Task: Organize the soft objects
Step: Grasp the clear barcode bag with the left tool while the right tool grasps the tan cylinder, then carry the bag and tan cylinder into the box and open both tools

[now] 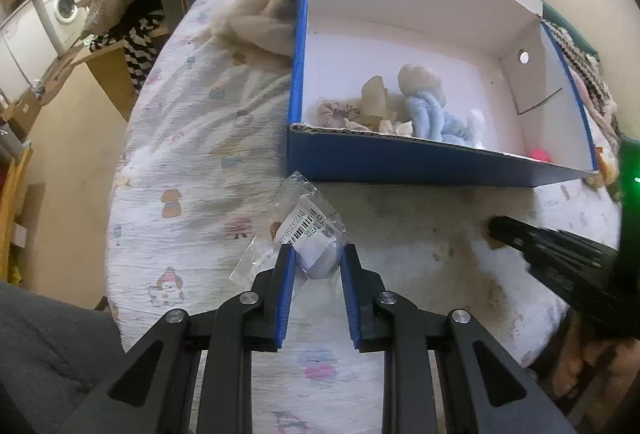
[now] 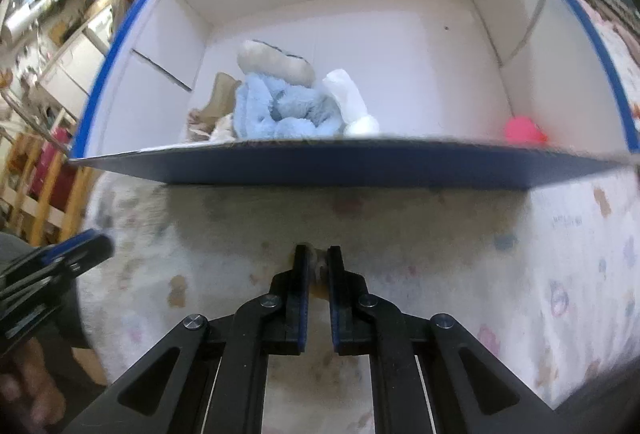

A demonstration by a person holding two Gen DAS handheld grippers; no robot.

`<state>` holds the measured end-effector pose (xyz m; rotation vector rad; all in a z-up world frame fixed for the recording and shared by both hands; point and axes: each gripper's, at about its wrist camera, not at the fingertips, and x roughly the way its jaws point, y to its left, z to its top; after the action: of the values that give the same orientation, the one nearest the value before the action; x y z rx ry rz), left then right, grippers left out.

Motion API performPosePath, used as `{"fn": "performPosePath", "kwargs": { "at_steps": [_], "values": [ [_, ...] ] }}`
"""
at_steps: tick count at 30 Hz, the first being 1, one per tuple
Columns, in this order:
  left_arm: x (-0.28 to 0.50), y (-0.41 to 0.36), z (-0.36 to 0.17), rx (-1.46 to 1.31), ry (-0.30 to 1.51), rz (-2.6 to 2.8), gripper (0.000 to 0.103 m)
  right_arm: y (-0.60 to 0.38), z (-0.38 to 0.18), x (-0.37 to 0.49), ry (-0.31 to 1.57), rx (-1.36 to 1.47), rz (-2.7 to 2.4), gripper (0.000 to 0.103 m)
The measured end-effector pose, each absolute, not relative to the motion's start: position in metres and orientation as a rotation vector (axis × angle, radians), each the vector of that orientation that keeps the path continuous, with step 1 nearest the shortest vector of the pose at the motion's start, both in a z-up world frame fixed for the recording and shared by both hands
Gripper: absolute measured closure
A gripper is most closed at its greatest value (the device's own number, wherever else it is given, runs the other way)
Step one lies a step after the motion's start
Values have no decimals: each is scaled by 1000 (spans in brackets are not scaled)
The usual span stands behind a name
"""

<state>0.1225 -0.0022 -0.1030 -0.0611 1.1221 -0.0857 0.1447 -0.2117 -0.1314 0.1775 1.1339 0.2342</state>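
A blue cardboard box with a white inside stands on the patterned bed cover. In it lie a light blue plush toy, a beige scrunchie and a pink item. My left gripper is shut on a clear plastic bag with a barcode label and a pale soft ball inside, just in front of the box. My right gripper is shut on a small brownish soft item, low over the cover before the box. The plush toy and pink item show there too.
A cream fluffy cloth lies on the cover left of the box. The bed's left edge drops to the floor, with a washing machine and striped clothes beyond. The right gripper's body shows at right.
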Motion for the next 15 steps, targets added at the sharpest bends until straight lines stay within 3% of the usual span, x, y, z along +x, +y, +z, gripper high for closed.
{"fn": "performPosePath", "kwargs": {
  "at_steps": [15],
  "values": [
    [116,2,-86,-2,1045,-6,82,-252,-82,107,964,227,230,93]
  ]
}}
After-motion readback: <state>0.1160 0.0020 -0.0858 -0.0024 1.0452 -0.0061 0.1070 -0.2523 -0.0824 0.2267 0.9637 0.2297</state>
